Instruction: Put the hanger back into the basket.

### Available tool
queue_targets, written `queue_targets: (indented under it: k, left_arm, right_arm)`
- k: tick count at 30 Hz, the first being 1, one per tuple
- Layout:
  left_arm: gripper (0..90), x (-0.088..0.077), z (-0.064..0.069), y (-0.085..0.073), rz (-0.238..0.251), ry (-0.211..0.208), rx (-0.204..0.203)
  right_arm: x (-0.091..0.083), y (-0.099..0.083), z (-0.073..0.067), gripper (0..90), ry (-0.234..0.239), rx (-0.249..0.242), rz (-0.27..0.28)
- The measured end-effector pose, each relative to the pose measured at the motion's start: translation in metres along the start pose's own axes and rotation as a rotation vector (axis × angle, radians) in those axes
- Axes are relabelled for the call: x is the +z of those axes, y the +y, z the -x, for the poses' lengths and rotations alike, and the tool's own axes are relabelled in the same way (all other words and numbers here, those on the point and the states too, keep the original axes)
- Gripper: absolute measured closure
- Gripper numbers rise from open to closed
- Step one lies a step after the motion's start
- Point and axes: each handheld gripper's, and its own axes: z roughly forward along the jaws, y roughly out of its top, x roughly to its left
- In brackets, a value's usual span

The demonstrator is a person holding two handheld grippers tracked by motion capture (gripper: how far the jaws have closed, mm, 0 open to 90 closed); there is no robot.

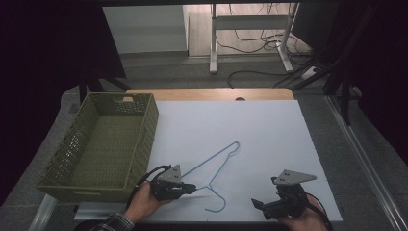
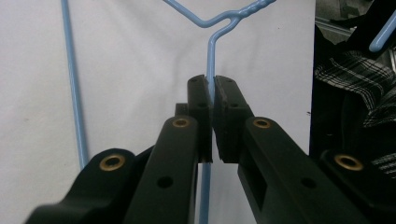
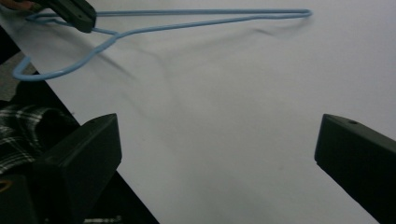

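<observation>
I find the basket (image 1: pixel 103 144) on the tabletop's (image 1: pixel 269 130) left side; hanger (image 1: pixel 215 168) lies right of it, near centre, between left gripper (image 1: pixel 191 188) and right gripper (image 1: pixel 257 204).

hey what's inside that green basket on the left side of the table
The green basket looks empty: its ribbed floor shows bare in the high view. The strip just behind its near wall is hidden from view.

A lab-style recording setup: a white sheet (image 1: pixel 269 139) covers a wooden table (image 1: pixel 211 94) in a dim room with grey carpet (image 1: pixel 183 72), black curtains (image 1: pixel 43 48) at both sides, loose cables (image 1: pixel 255 41) trailing behind around a bare desk frame (image 1: pixel 250 21).
</observation>
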Motion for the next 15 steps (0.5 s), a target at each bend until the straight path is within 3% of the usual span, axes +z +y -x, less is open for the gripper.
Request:
queue_targets:
  k: [4, 7, 15]
  left_arm:
    - [86.7, -0.001, -0.001, 0.0, 0.008, -0.001, -0.005]
    - [86.7, -0.003, -0.001, 0.0, 0.015, 0.001, -0.009]
    - [86.7, -0.004, -0.002, 0.0, 0.028, -0.007, -0.023]
  right_arm:
    - [0.007, 0.004, -0.009, 9.7, 0.045, 0.007, 0.002]
    - [0.012, 0.007, -0.017, 15.0, 0.061, -0.014, -0.002]
    - [0.025, 0.013, -0.037, 38.3, 0.143, -0.048, -0.006]
